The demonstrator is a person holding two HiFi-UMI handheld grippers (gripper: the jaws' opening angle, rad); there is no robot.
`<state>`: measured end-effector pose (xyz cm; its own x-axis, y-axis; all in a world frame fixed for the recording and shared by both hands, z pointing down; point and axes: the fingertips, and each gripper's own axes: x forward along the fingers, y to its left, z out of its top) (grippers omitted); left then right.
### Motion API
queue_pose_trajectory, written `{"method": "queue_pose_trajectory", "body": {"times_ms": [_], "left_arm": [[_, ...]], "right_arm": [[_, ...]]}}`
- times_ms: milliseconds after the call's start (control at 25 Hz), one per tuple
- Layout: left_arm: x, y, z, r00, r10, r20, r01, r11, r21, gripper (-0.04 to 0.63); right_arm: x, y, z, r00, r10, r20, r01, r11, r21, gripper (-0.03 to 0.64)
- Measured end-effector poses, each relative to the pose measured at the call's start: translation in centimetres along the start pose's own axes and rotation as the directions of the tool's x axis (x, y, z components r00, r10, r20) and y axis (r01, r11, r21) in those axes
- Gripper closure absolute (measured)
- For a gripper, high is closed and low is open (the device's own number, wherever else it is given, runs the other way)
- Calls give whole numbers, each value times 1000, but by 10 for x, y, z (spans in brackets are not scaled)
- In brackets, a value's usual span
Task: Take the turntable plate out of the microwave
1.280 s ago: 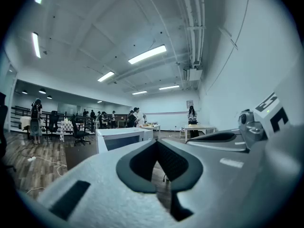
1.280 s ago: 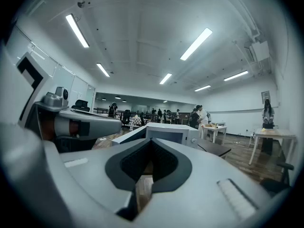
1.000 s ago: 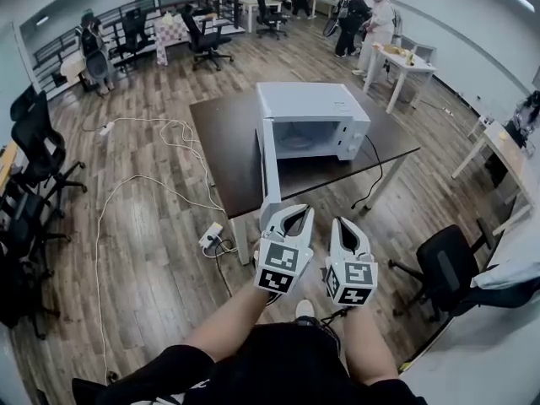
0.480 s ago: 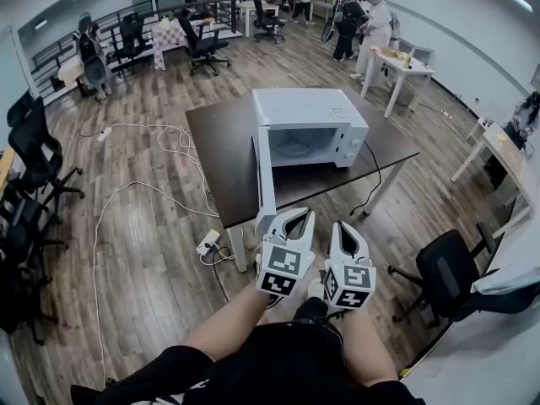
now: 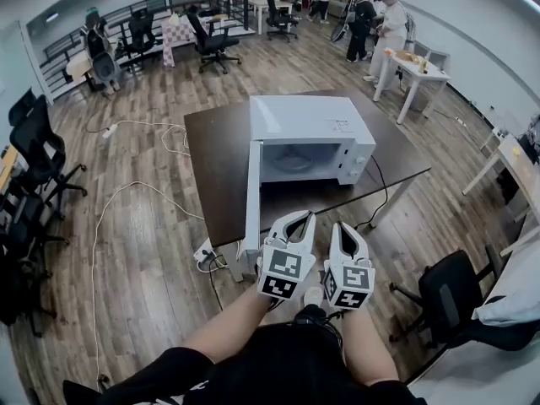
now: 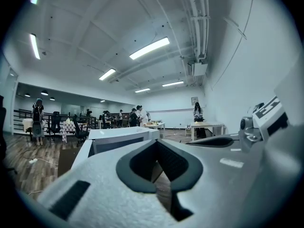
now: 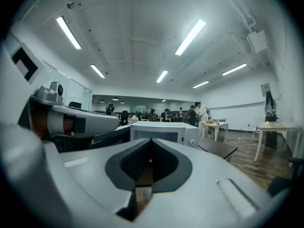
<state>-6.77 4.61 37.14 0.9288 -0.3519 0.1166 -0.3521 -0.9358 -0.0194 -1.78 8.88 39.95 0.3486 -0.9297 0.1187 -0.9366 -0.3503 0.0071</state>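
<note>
Facing the white boxy microwave (image 5: 308, 116) on the dark brown table (image 5: 219, 159), left gripper (image 5: 294, 219) and right gripper (image 5: 348, 228) hang short, fingers pressed together, empty. Pale round turntable plate (image 5: 291, 160) sits inside. Approach stage, I'd judge; next: reach in, fingers spread.

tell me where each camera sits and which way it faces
Head view: on the person's head, looking steeply down at the microwave on its table; arms and both hand-held grippers, left and right, show.
Left gripper view: on the left hand-held gripper, facing the microwave along its shut jaws; the right one shows at right.
Right gripper view: on the right hand-held gripper, facing the microwave along its shut jaws; the left one shows at left.
Shared: all three see the microwave.
</note>
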Motion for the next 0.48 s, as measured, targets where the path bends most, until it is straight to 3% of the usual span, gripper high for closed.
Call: {"method": "queue_pose_trajectory", "body": {"times_ms": [480], "left_arm": [[120, 44, -6, 991, 113, -71, -113, 994, -3, 589]], "right_arm": [[117, -65, -1, 995, 94, -43, -94, 996, -7, 607]]}}
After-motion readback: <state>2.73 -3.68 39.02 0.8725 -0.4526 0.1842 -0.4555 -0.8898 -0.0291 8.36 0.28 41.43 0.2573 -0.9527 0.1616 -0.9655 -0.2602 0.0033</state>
